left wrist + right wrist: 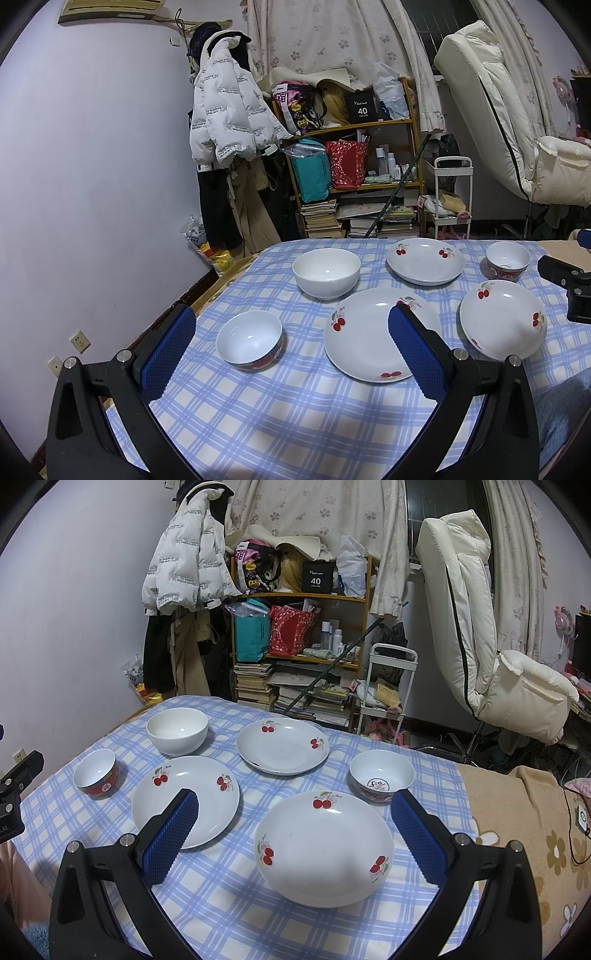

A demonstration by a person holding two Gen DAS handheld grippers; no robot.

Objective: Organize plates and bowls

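Observation:
Three white cherry-print plates lie on the blue checked tablecloth [258, 424]: a near-middle plate [365, 339] [173, 797], a far plate [424, 260] [282, 746] and a right plate [502, 319] [323, 849]. A plain white bowl [327, 273] [177, 731] sits at the far left. A small red-sided bowl [249, 339] [96, 778] sits near left, another [508, 261] [382, 775] at the far right. My left gripper [291, 354] is open and empty, above the cloth between the small bowl and the near-middle plate. My right gripper [295, 838] is open and empty, its fingers either side of the right plate.
A cluttered wooden shelf [354, 155] with books, a white trolley [452, 195] and a white reclining chair [480, 627] stand beyond the table. A coat [225, 103] hangs on the wall. A beige flowered blanket [524, 830] covers the table's right end.

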